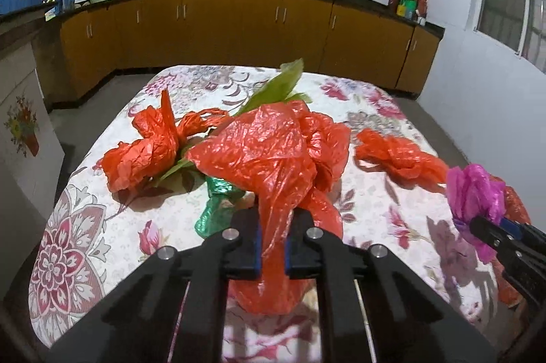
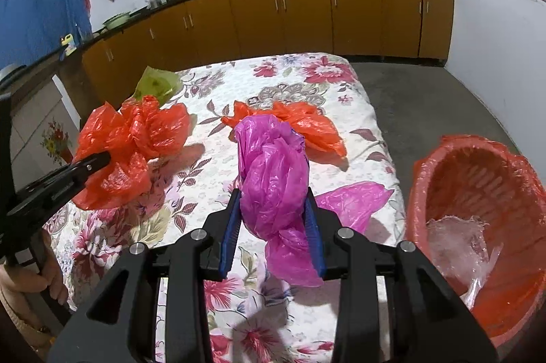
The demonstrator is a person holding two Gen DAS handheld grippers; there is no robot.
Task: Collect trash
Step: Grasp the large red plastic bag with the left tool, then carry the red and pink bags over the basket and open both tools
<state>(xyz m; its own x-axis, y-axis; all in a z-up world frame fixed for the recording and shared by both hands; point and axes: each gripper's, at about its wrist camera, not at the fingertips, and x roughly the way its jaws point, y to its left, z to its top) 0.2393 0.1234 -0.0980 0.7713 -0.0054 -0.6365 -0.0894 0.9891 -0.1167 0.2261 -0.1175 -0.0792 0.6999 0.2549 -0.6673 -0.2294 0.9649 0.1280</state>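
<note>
Holding w/ my left hand-held gripper pinching a red plastic bag, right hand-held gripper pinching a pink bag, beside red bin.

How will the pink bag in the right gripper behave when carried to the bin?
Probably floppy: the pink bag droops below the right gripper. Likely very light, being thin, crinkled film. It may slip or snag, since a loose flap trails toward the bin.
</note>
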